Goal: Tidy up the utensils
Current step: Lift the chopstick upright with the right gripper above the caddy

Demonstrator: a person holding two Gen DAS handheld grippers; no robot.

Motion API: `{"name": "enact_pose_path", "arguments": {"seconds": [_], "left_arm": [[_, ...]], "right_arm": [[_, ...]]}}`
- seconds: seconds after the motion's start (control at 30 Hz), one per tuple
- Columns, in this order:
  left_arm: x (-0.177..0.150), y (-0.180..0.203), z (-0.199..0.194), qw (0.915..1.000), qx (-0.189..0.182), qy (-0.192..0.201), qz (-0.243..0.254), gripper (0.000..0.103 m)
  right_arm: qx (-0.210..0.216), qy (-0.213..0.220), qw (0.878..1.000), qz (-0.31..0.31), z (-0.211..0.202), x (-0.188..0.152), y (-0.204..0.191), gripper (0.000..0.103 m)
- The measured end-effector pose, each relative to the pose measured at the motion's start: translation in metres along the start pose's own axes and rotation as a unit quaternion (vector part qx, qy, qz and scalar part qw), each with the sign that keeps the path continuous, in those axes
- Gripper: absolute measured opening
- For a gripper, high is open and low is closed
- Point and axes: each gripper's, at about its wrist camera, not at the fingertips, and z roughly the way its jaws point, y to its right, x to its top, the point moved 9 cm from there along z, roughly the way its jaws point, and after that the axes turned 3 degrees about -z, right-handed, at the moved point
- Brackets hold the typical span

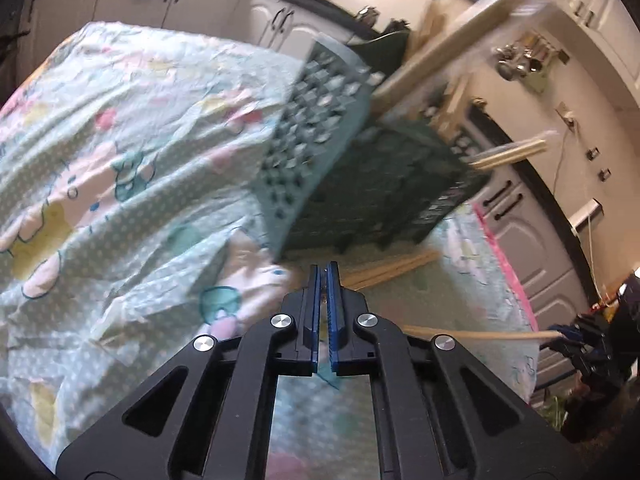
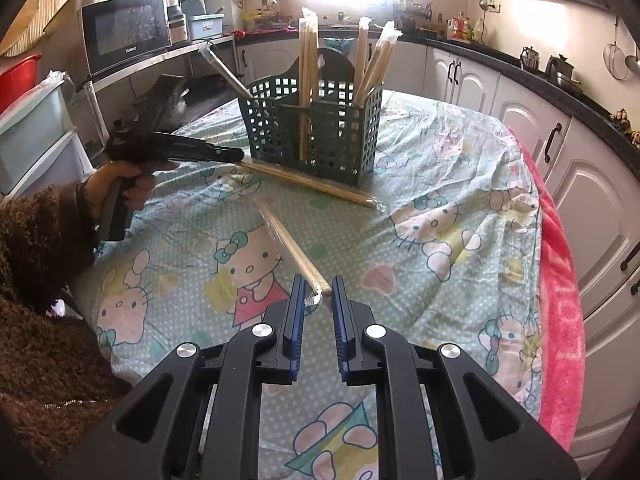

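Right wrist view: right gripper (image 2: 316,292) clamps a plastic-wrapped wooden chopstick pair (image 2: 296,254); left gripper (image 2: 236,156) fully closed beside the green lattice plastic basket (image 2: 320,136).

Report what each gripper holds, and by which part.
The right gripper holds a wrapped chopstick pair by its near end. The left gripper is shut beside a second pair's end; whether it grips cannot be told.

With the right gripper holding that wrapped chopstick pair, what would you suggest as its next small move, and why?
Probably carry the wrapped chopsticks towards the green basket and tip them upright. The right gripper grips only their near end, while other wrapped pairs already stand in the basket's compartments.
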Motion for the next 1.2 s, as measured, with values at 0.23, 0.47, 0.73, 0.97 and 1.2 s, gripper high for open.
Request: {"name": "enact_pose_path", "arguments": {"seconds": [0.23, 0.47, 0.73, 0.97, 1.2], "left_arm": [[0.01, 0.042, -0.035, 0.9986, -0.018, 0.031, 0.039, 0.0], [0.03, 0.09, -0.059, 0.9954, -0.02, 0.049, 0.08, 0.0], [0.044, 0.133, -0.08, 0.9901, -0.035, 0.074, 0.114, 0.0], [0.061, 0.164, -0.106, 0.9843, -0.05, 0.099, 0.138, 0.0], [0.084, 0.186, -0.135, 0.978, -0.057, 0.124, 0.158, 0.0]], "right_arm": [[-0.006, 0.027, 1.0, -0.008, -0.017, 0.018, -0.001, 0.012], [-0.016, 0.059, 0.998, -0.023, -0.036, 0.05, -0.003, 0.006], [-0.017, 0.087, 0.995, -0.034, -0.048, 0.081, -0.01, 0.006], [-0.013, 0.112, 0.993, -0.028, -0.061, 0.108, -0.012, 0.006], [-0.006, 0.152, 0.988, -0.029, -0.089, 0.142, -0.015, 0.006]]}}
